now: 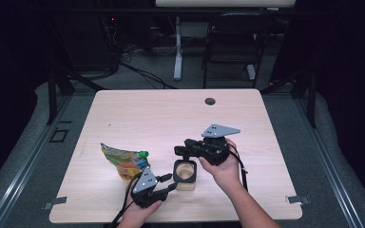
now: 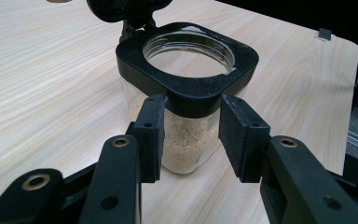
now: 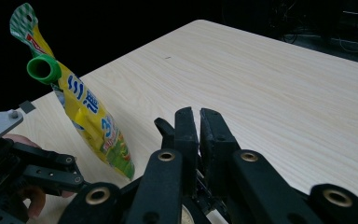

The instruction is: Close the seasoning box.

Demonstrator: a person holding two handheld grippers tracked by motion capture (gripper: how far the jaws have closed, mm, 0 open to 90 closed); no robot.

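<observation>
Left claw (image 2: 191, 140) spread around open jar (image 2: 186, 93), right claw (image 3: 198, 135) pinching its lid tab, pouch (image 1: 123, 161) beside, far table (image 1: 171, 114) bare.

Black-rimmed clear jar (image 2: 186, 93), yellow pouch (image 3: 91, 121) — green cap (image 3: 43, 69), pale wood table (image 1: 147, 114)

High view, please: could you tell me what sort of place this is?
Probably a lab or recording studio, not a home: a lone pale wooden table ringed by black curtains, cables on the grey floor, and a black chair behind.
</observation>
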